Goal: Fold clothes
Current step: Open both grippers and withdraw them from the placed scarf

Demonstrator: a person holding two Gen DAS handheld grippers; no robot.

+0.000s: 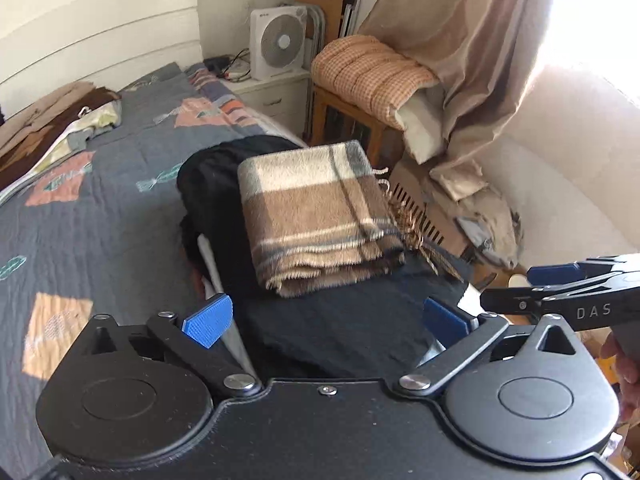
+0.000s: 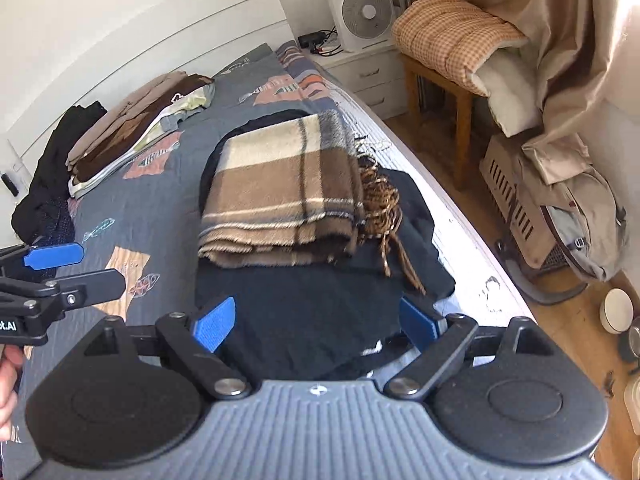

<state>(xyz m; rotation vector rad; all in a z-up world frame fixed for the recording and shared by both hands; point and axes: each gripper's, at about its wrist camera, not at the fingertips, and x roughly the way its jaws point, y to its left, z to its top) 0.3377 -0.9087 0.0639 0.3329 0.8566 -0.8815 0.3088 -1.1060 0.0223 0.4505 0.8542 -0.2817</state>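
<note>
Plaid scarf [image 2: 280, 188] sits folded on a black garment [image 2: 312, 320] near the bed's [image 2: 168, 168] right edge, long axis running across, fringe toward that edge. Both claws hang open and empty just short of the black cloth's near edge, left claw [image 1: 326, 318] and right claw [image 2: 316, 322] about equally close. Readable writing: "DAS" on the right claw's side.

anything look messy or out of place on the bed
Mostly tidy. The folded plaid scarf sits squarely on the black garment, but its fringe trails loose off the right side, and dark clothes lie crumpled by the headboard.
</note>
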